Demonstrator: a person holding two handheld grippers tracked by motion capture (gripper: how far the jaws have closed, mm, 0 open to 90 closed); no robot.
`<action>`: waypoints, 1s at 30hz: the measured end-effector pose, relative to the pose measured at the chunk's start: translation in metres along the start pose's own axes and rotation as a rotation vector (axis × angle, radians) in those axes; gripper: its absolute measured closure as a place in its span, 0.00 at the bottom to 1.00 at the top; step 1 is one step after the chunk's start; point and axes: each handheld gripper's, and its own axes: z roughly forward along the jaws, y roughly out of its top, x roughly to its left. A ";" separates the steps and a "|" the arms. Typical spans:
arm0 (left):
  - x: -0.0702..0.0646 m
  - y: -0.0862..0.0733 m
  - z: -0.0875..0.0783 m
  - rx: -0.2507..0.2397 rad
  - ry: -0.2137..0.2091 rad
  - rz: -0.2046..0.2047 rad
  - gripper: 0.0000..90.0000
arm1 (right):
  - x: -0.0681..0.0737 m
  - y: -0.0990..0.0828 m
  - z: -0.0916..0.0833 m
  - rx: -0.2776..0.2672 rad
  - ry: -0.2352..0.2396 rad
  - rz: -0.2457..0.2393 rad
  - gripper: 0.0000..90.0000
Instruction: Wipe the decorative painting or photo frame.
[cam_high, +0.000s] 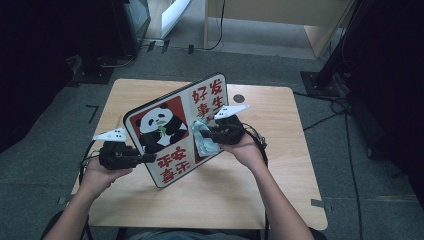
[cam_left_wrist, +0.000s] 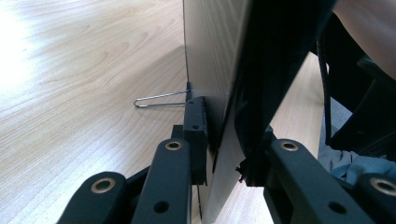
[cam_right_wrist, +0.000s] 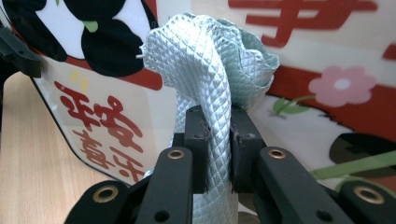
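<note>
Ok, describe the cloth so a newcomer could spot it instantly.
On the wooden table a panda sign board stands tilted on its edge. Against its printed face, right of the panda, the right tool pinches a bunched cloth: pale silvery-green with a quilted diamond weave.
</note>
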 end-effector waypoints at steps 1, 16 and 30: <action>0.000 0.000 0.000 0.000 0.000 0.000 0.85 | 0.000 0.000 0.000 0.000 0.000 0.000 0.90; 0.000 0.000 0.000 0.001 -0.007 -0.002 0.85 | 0.000 -0.027 0.011 0.021 0.020 0.060 0.90; 0.002 0.002 0.000 0.008 -0.013 0.000 0.85 | -0.001 -0.051 0.022 0.047 0.024 0.081 0.89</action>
